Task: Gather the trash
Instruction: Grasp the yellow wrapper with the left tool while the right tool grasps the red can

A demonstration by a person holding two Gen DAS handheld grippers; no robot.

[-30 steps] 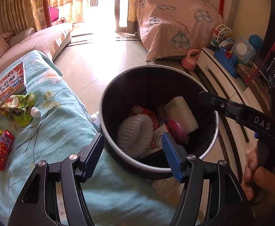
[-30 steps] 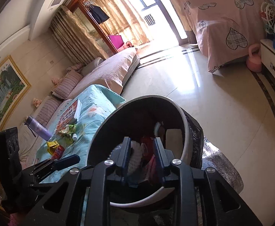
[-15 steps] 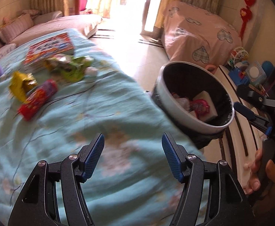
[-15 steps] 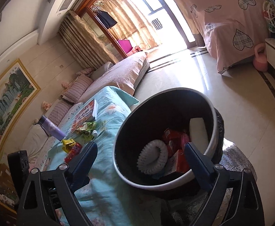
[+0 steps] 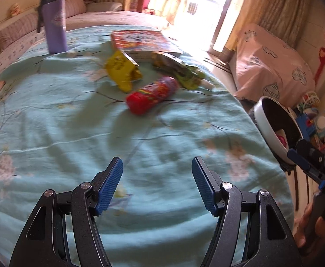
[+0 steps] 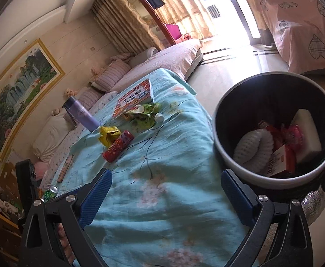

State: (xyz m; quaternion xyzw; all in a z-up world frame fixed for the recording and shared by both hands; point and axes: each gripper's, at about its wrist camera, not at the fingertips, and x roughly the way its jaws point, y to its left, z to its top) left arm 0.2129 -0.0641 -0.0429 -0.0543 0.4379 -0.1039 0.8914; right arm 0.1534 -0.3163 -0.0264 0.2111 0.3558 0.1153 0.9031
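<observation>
A red candy tube (image 5: 152, 94) (image 6: 118, 146), a yellow wrapper (image 5: 122, 71) (image 6: 109, 135) and a green wrapper (image 5: 180, 71) (image 6: 144, 114) lie on the teal cloth (image 5: 95, 133). My left gripper (image 5: 157, 187) is open and empty, low over the cloth, well short of the tube. My right gripper (image 6: 165, 197) is open and empty at the cloth's edge, beside the black trash bin (image 6: 229, 115) (image 5: 267, 124). The bin holds a white brush, red packets and a white block.
A purple tumbler (image 5: 53, 22) (image 6: 82, 116) stands at the far left of the cloth. A red book (image 5: 140, 42) (image 6: 133, 96) lies behind the wrappers. Sofas, a pink-covered seat (image 5: 271, 66) and a toy shelf (image 5: 315, 124) surround the table.
My left gripper has swung left from over the bin to face the trash on the cloth. My right gripper opened over the bin and pulled back left.
</observation>
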